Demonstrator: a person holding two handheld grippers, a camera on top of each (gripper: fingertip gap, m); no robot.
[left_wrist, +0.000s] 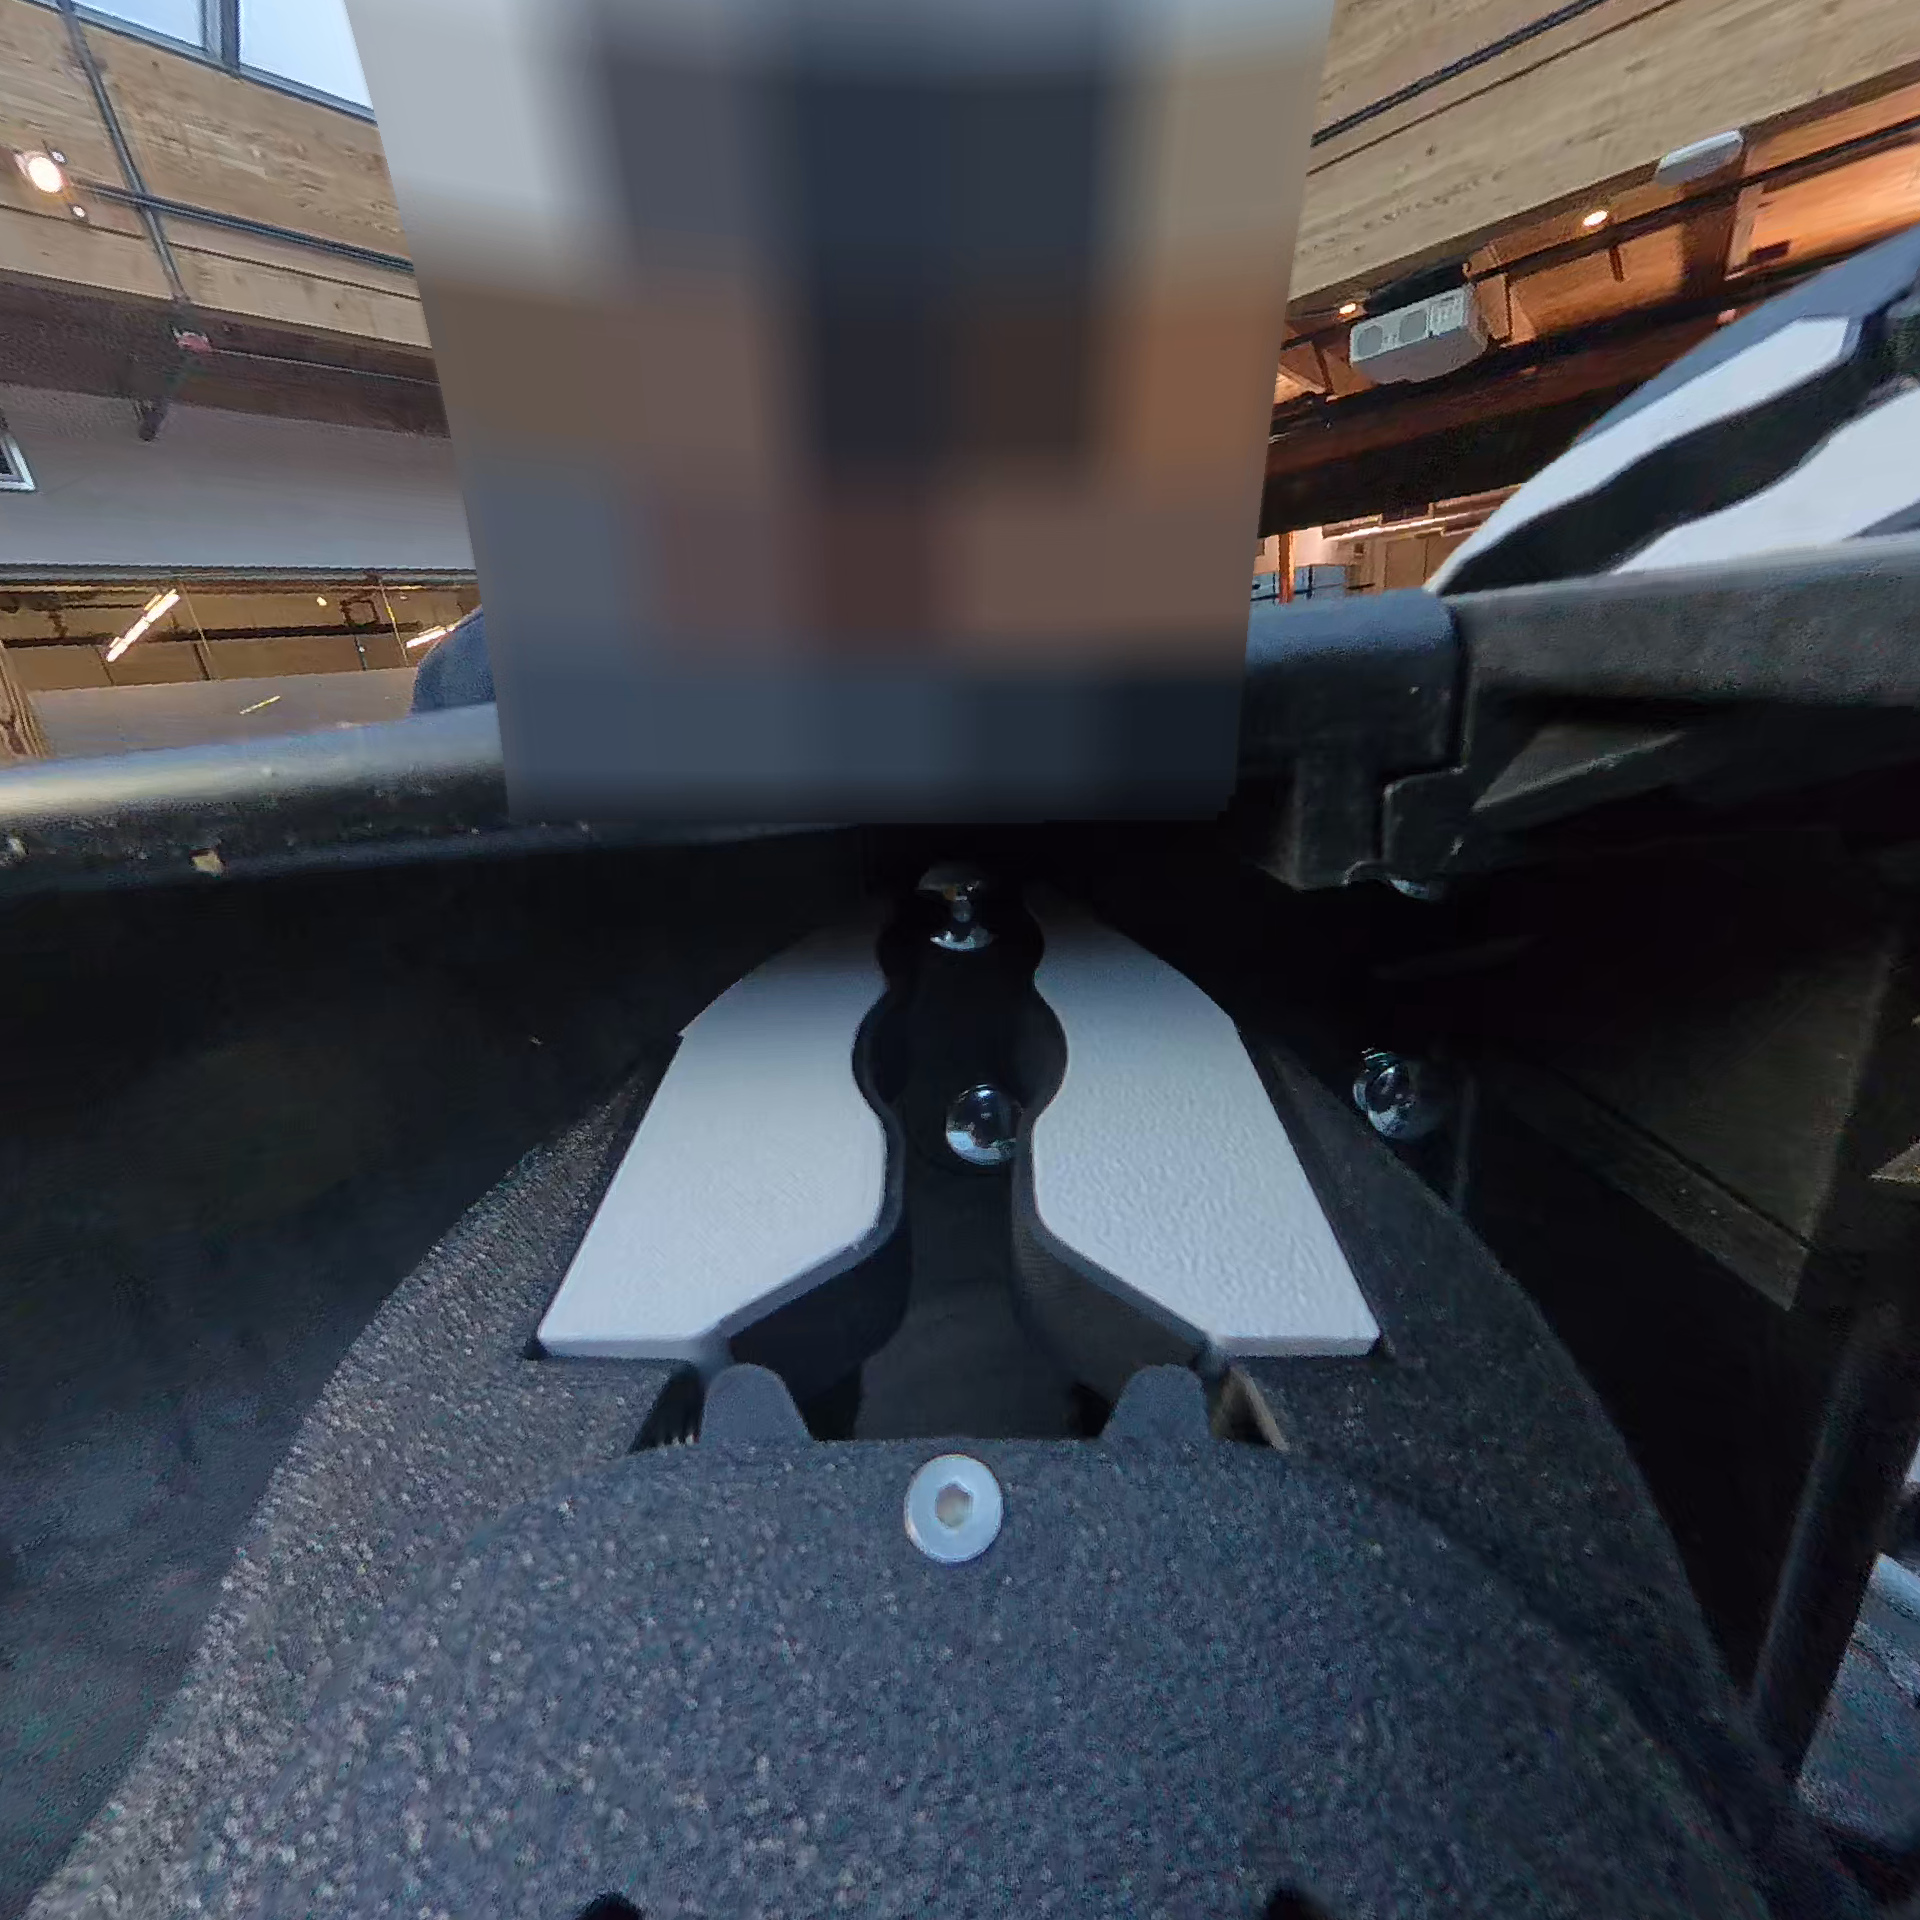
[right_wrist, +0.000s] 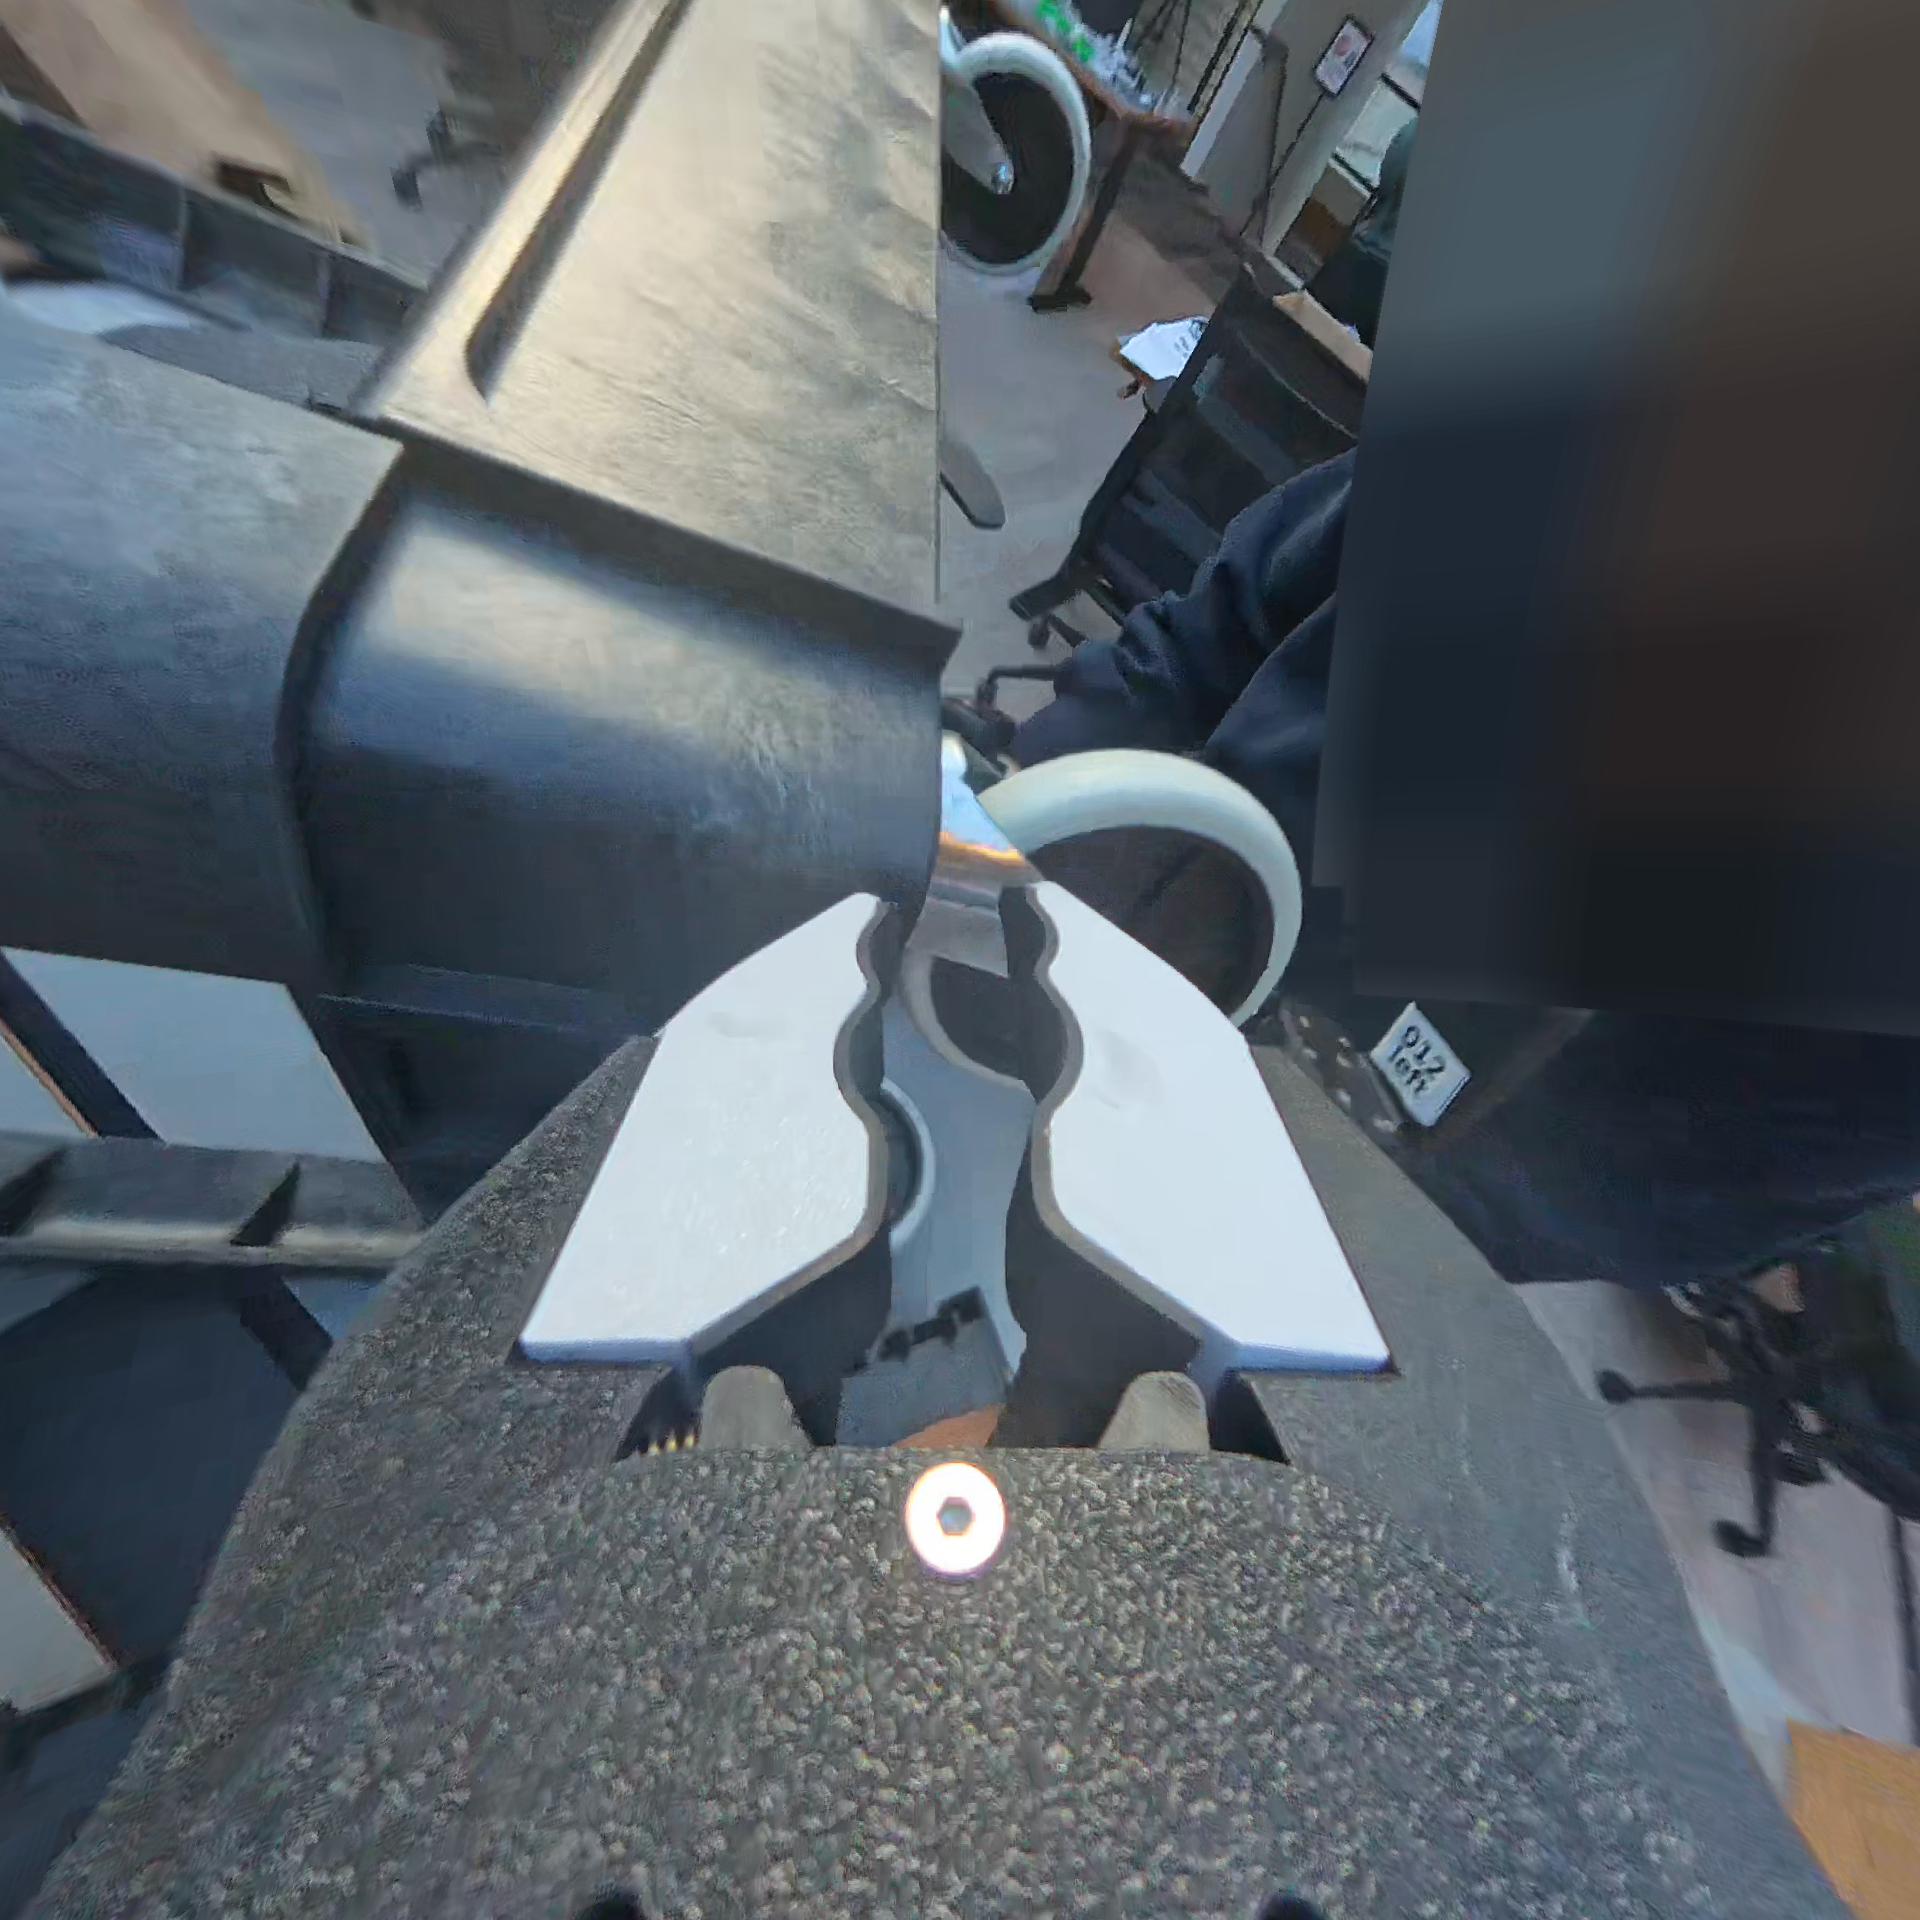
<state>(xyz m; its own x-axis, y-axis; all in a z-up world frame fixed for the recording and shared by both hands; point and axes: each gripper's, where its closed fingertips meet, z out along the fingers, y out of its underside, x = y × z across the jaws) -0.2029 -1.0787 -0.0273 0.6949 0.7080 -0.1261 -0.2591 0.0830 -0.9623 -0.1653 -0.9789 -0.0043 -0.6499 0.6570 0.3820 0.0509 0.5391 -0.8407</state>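
1. A big black moulded body (right_wrist: 582, 665) filled the left half of the right wrist view. In the left wrist view the same kind of dark plastic lay under and around the fingers.
2. A person's dark sleeve (right_wrist: 1195, 644) showed at the middle right of the right wrist view.
3. A caster wheel (right_wrist: 1195, 790) with a white tyre stood just behind the right gripper (right_wrist: 961, 914), at the centre of the frame.
4. Its metal fork (right_wrist: 971, 862) sat between the tips of the right fingers. They stood narrowly apart, and I cannot tell whether they pressed on it.
5. The left gripper (left_wrist: 961, 925) had its fingers a little apart and held nothing.
6. Two shiny bolts (left_wrist: 980, 1122) showed in that gap, on the black part below.
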